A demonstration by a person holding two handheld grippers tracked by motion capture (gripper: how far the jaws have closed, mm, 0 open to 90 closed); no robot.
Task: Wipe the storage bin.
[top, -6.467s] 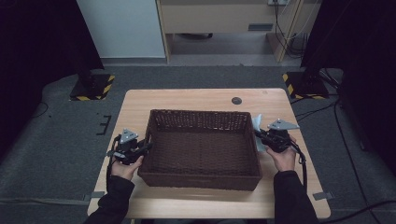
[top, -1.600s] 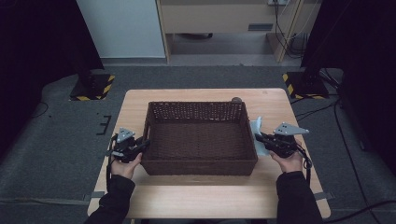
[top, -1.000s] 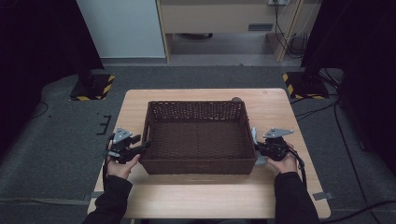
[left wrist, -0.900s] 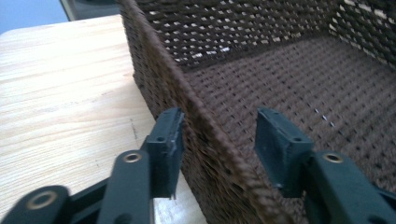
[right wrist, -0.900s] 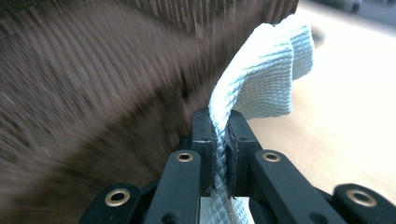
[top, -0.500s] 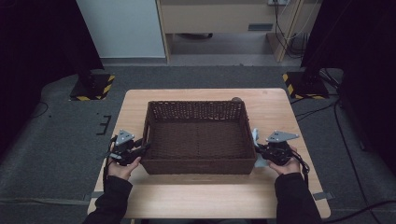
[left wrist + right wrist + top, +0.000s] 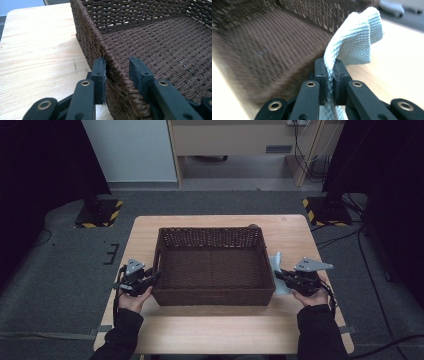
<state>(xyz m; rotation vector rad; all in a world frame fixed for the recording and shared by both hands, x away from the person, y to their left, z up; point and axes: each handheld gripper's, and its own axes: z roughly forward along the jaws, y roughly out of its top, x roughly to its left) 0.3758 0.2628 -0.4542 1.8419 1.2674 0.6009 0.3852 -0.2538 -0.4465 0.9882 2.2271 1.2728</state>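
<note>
A dark brown wicker basket (image 7: 212, 297) stands on the wooden table (image 7: 145, 232), and nothing lies in it. My left gripper (image 7: 156, 276) straddles the basket's left wall (image 7: 87, 37) near the front corner. Its jaws have just been closing on the rim, one pad outside and one inside (image 7: 116, 67). At the basket's right side, my right gripper (image 7: 278, 275) is shut on a pale blue waffle-textured cloth (image 7: 276, 264). The cloth (image 7: 354, 37) stands up folded above the jaws (image 7: 329, 65), beside the basket (image 7: 262, 50).
A small dark round object (image 7: 253, 226) peeks out behind the basket's far right corner. Bare table lies in front of the basket and along both sides. Beyond the table are grey floor and black stands with yellow-striped feet (image 7: 97, 215).
The left jaws have closed around the basket's left wall. The right gripper has shifted a little outward and up with the cloth in it. Seconds ago the basket moved away from the person.
</note>
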